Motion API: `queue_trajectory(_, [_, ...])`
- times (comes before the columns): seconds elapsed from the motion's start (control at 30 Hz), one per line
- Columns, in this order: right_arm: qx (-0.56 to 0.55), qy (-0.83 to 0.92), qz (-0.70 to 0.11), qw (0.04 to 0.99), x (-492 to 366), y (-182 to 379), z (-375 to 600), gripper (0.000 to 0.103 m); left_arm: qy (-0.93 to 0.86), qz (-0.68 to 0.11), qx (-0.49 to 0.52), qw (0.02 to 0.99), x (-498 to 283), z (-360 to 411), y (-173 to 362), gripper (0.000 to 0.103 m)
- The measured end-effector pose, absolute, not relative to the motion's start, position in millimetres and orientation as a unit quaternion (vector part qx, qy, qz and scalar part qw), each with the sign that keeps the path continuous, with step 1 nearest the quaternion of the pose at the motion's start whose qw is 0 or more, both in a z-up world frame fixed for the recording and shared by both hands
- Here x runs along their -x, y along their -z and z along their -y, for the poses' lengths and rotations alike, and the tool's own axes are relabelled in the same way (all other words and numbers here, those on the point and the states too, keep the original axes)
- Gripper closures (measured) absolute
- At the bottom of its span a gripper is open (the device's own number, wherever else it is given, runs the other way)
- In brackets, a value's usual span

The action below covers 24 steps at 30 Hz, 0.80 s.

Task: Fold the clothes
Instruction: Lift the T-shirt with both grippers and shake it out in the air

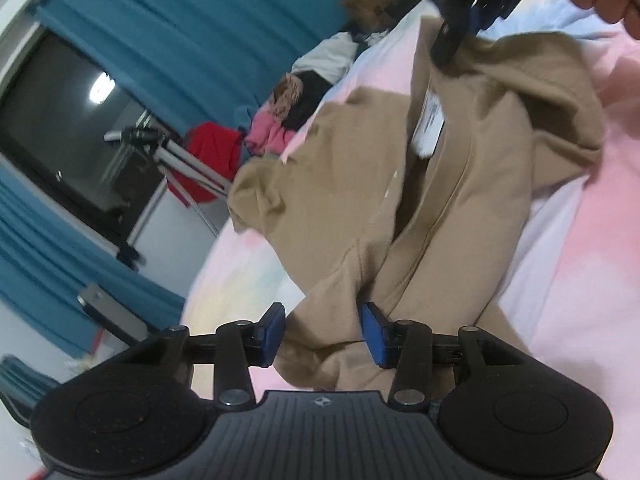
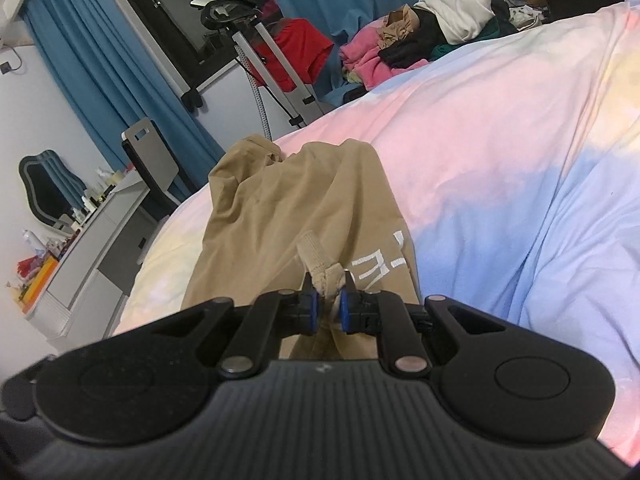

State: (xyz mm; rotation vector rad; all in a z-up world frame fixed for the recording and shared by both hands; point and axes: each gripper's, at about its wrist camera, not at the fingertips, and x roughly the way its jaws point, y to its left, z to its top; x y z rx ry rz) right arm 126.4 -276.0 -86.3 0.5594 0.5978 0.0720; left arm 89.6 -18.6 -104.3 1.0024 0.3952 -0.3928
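Observation:
A tan sweatshirt (image 1: pixel 460 184) lies crumpled on the pastel pink and blue bedspread (image 1: pixel 580 264), with a white label showing near its collar. My left gripper (image 1: pixel 323 332) is open, its blue pads on either side of a fold of the tan fabric without pinching it. In the left wrist view my right gripper (image 1: pixel 452 40) shows at the top, holding the far end of the sweatshirt. In the right wrist view my right gripper (image 2: pixel 328 300) is shut on a ribbed edge of the tan sweatshirt (image 2: pixel 288 208), which has white print.
A pile of pink, white and black clothes (image 2: pixel 424 40) lies at the far edge of the bed. Beside the bed stand an exercise bike with a red garment (image 2: pixel 296 52), a grey chair (image 2: pixel 152 156) and a dresser with bottles (image 2: pixel 88 232). Blue curtains hang behind.

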Motion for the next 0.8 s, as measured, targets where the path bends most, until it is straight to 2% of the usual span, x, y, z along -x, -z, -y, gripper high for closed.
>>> queue_trajectory(0.13, [-0.273,-0.036,-0.288,0.917,-128,86,277,0.089,0.199,-0.174,-0.496,0.827,-84,11,111,0.059])
queue_trajectory(0.4, [-0.29,-0.048,-0.285,0.913,-118,79,278,0.089,0.213,-0.152,-0.528,0.808,-79,1,128,0.053])
queue_trajectory(0.53, [-0.286,-0.055,-0.282,0.914,-115,76,274,0.089,0.189,-0.121,-0.544,0.808,-84,10,148,0.048])
queue_trajectory(0.8, [-0.284,-0.052,-0.281,0.915,-111,77,274,0.089,0.132,-0.051,-0.57,0.809,-95,36,148,0.049])
